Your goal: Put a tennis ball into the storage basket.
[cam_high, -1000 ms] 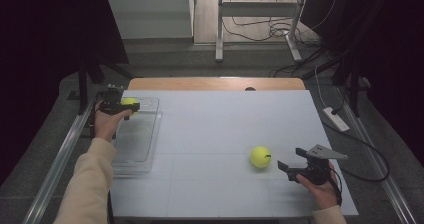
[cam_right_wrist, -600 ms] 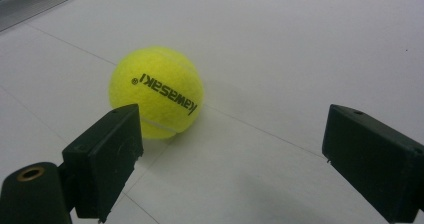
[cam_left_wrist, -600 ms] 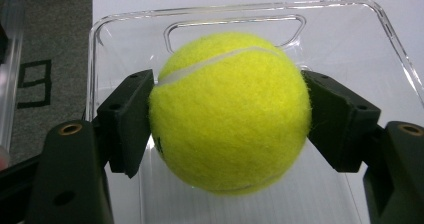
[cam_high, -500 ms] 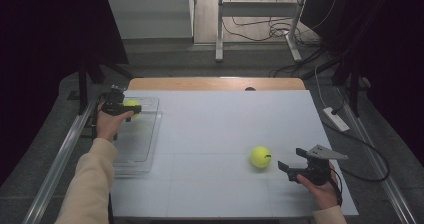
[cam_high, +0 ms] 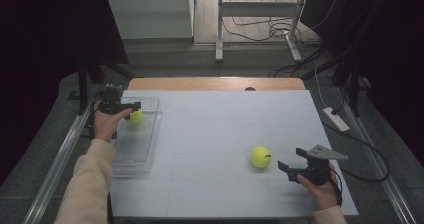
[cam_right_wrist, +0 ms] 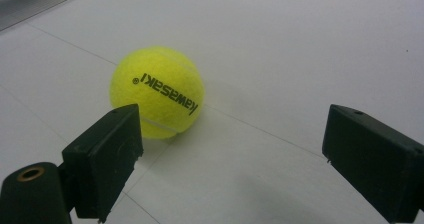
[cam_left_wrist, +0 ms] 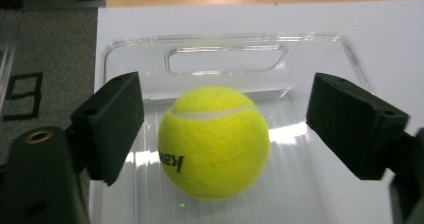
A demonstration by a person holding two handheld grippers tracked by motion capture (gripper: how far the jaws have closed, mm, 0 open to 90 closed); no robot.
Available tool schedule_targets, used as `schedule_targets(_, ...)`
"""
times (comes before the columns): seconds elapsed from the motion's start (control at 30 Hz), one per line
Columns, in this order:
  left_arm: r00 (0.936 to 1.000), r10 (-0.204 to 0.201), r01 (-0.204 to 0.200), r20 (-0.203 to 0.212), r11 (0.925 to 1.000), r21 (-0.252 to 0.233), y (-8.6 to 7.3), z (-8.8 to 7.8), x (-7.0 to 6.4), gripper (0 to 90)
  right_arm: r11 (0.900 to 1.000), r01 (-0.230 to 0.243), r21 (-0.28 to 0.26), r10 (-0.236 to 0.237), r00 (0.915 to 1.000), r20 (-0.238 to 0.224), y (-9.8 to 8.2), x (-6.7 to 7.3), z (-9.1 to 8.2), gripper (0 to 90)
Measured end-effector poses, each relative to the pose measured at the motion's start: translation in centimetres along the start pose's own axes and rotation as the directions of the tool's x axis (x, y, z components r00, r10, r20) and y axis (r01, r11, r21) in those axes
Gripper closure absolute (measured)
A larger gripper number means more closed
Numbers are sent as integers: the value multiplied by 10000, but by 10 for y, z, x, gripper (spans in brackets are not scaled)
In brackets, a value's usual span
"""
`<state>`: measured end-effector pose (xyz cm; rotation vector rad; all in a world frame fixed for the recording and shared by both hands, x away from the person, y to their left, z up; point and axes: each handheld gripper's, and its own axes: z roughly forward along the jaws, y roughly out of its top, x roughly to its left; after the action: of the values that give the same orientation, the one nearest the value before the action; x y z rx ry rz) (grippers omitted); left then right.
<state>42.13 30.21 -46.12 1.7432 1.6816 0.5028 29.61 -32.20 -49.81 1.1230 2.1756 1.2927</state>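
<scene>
Logging our left claw [cam_left_wrist: 220, 134], jaws just spread, pads clear of the ball [cam_left_wrist: 214, 143] set in the tray [cam_left_wrist: 225, 59]; right claw [cam_right_wrist: 230, 159] open, waiting beside the second ball [cam_right_wrist: 157, 91] on the surface [cam_high: 225, 124]

high: above, fwd-down, far | gripper views: close, along fingers [cam_left_wrist: 110, 126]
</scene>
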Motion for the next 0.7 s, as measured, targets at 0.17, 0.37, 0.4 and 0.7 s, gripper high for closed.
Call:
schedule_targets(0.17,9995,-84,93,293,9994,-333,0,-11,0,112,10000,-7,-10,7,10000,-9,0,1,0,91)
schedule_targets(0.37,9990,155,-126,422,9976,-675,-4,-22,1,118,10000,1,20,-1,10000,17,0,0,0,91)
schedule_targets(0.4,9990,155,-126,422,9976,-675,-4,-22,1,119,10000,1,20,-1,10000,17,0,0,0,91)
schedule_targets(0.7,9920,540,-439,1142,9950,-893,-15,-32,-4,125,10000,-56,43,56,10000,4,1,-1,3,90)
